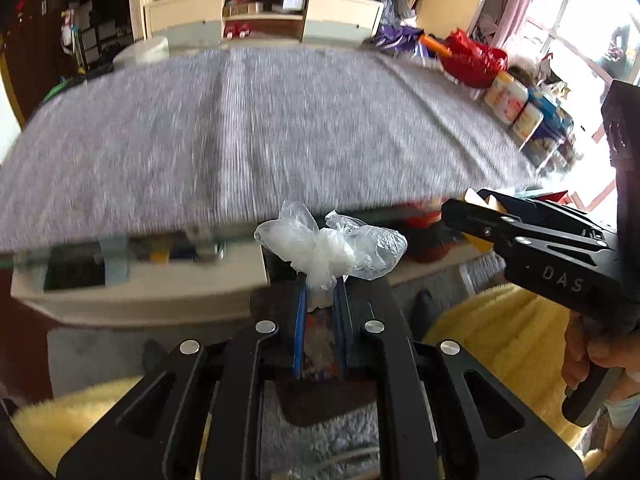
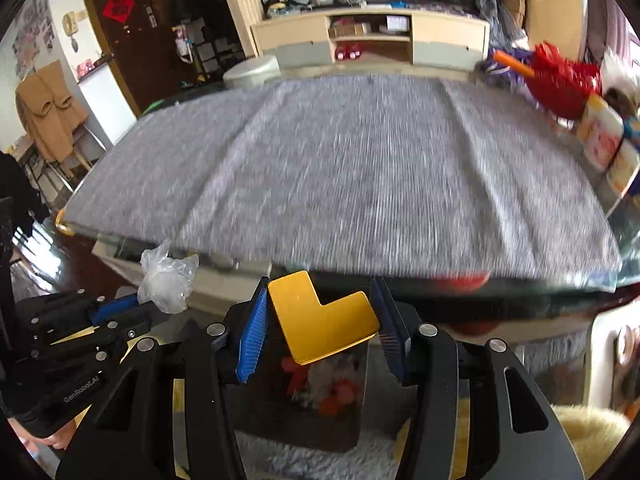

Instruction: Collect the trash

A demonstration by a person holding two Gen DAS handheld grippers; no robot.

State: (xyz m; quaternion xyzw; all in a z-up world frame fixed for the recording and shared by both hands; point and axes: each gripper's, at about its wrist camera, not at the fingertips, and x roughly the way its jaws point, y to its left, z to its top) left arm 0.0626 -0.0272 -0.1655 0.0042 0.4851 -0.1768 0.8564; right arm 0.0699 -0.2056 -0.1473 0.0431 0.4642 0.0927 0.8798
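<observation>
My left gripper (image 1: 322, 280) is shut on a crumpled clear plastic bag (image 1: 332, 244), which sticks up above its blue pads just in front of the table's near edge. The same bag (image 2: 168, 280) and left gripper (image 2: 136, 300) appear at the left of the right wrist view. My right gripper (image 2: 320, 284) is shut on a flat yellow L-shaped piece (image 2: 316, 320), with both blue pads touching its sides. In the left wrist view the right gripper (image 1: 468, 204) enters from the right, held by a hand (image 1: 588, 356). Below the fingers stands a dark bin (image 2: 320, 392) holding red, orange and white scraps.
A grey cloth (image 1: 280, 128) covers the low table ahead. A red bag (image 1: 474, 60) and printed cans (image 1: 508, 96) crowd its right end. A cream TV cabinet (image 2: 372, 40) stands behind. Yellow fluffy cushions (image 1: 500, 332) and a grey rug (image 1: 304, 432) lie below.
</observation>
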